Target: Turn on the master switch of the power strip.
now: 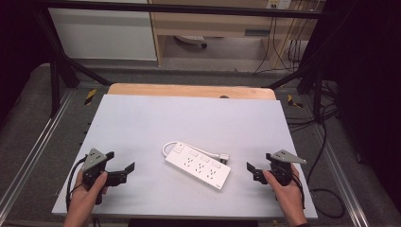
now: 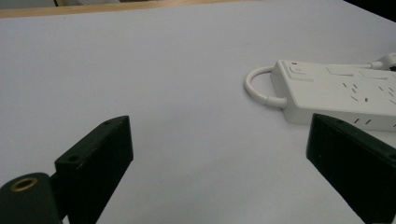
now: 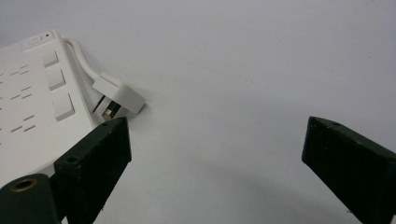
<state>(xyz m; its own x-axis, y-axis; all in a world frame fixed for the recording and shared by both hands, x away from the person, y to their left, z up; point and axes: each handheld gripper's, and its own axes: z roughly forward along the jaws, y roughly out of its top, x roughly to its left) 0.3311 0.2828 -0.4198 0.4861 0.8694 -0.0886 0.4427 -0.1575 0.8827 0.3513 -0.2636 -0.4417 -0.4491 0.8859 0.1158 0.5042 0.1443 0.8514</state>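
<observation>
Nothing started yet: white plastic power strip [image 1: 198,166] untouched, plug [image 1: 223,157] lying beside it; left gripper [image 1: 124,172] and right gripper [image 1: 254,172] flank strip, both jaws wide apart, empty.

1. A pale grey table top [image 1: 142,123] covers most of the work area, and it looks smooth and matt.
2. A strip of light wood [image 1: 189,91] shows along the far edge of the table top.
3. A black metal frame [image 1: 56,71] stands around the table, with slanted bars at the left and at the right.
4. A wooden cabinet [image 1: 208,23] stands behind the table, beside a white panel [image 1: 101,33].
5. Black cables [image 1: 326,142] hang and lie on the grey floor at the right side.
6. Small yellow and black markers [image 1: 90,96] sit near the far corners of the table.
</observation>
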